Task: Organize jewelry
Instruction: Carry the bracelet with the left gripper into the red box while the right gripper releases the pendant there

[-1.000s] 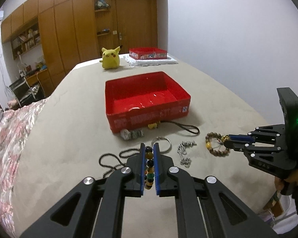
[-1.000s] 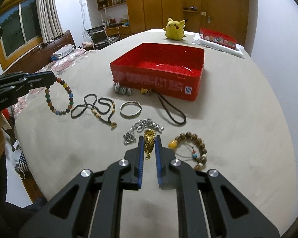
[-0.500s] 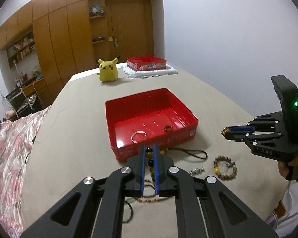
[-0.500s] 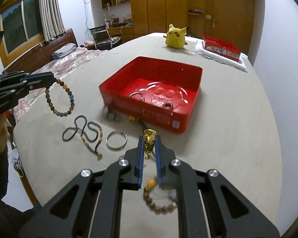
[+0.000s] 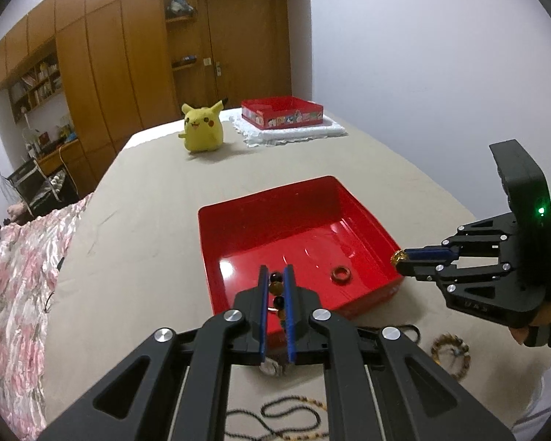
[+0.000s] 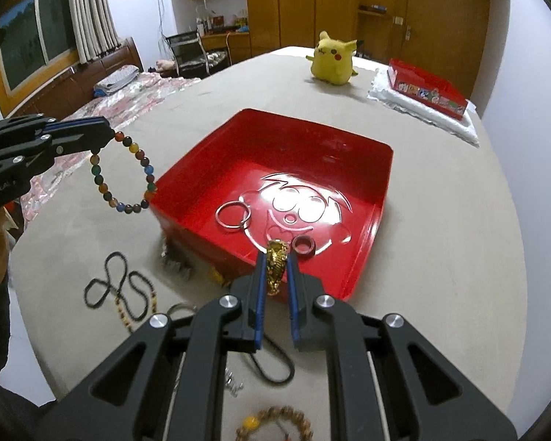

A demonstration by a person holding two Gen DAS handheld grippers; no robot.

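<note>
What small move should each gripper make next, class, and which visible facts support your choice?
Probably carry both a little further over the red tray, then open. The left gripper is shut on the beaded bracelet, which hangs just outside the tray's near-left wall. The right gripper is shut on the gold pendant at the near rim. A silver ring and a dark ring already lie inside.

Soft indoor light, fisheye-warped edges, glare on red tray (image 6: pixel 384 169).
</note>
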